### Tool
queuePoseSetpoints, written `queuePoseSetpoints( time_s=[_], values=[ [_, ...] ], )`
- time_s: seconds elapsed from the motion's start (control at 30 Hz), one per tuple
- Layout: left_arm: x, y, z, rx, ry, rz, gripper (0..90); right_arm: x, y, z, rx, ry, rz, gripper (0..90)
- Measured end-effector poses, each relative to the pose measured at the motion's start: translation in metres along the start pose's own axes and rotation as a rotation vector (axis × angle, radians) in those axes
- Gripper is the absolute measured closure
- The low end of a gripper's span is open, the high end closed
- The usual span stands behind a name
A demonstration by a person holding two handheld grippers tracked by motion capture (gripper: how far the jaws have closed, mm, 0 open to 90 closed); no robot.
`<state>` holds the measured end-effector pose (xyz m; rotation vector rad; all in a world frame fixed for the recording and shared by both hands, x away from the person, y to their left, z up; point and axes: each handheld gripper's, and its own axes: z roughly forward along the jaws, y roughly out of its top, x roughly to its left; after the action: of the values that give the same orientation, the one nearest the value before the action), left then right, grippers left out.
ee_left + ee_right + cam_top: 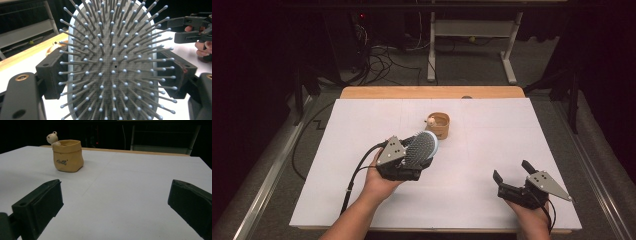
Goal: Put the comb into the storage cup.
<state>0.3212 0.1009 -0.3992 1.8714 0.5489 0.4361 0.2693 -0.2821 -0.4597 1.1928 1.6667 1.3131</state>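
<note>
Our left hand-held gripper (412, 162) is clamped on a hairbrush (421, 148), the jaws pressing on the two side edges of the oval head, as the left gripper view shows with the black pads against the pale blue rim (72, 75). The brush hangs above the desk (362, 200), left of its middle and just short of the small tan pot (439, 125) that stands toward the far edge. Our right hand-held gripper (511, 176) rests near the near right corner with its jaws wide apart and nothing between them.

We judge the main risk to be the grip itself: the pads bear on a narrow, rounded rim, so the brush could pivot or slide out if we swing the hand quickly. The pot is close ahead, and a careless push forward could knock it over or shove it. The thin bristles (112, 60) could also bend if the head is pressed face down on the desk.

The long axis of the brush runs from the gripper up and away toward the far right corner, with the rounded end of the head leading. The bristle face is turned back toward us and slightly upward. We cannot see the handle.
</note>
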Motion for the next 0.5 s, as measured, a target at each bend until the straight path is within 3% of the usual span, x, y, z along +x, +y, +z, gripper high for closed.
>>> queuePoseSetpoints(
  time_s=[0.23,0.5],
  values=[
    [-0.001,0.002,-0.005,-0.009,-0.002,-0.001,20.2,0.002,0.004,0.001,0.003,0.003,0.002,0.4],
    [0.002,0.003,-0.008,-0.02,0.001,-0.017,20.2,0.01,0.012,0.005,0.007,0.038,0.004,0.3]
  ],
)
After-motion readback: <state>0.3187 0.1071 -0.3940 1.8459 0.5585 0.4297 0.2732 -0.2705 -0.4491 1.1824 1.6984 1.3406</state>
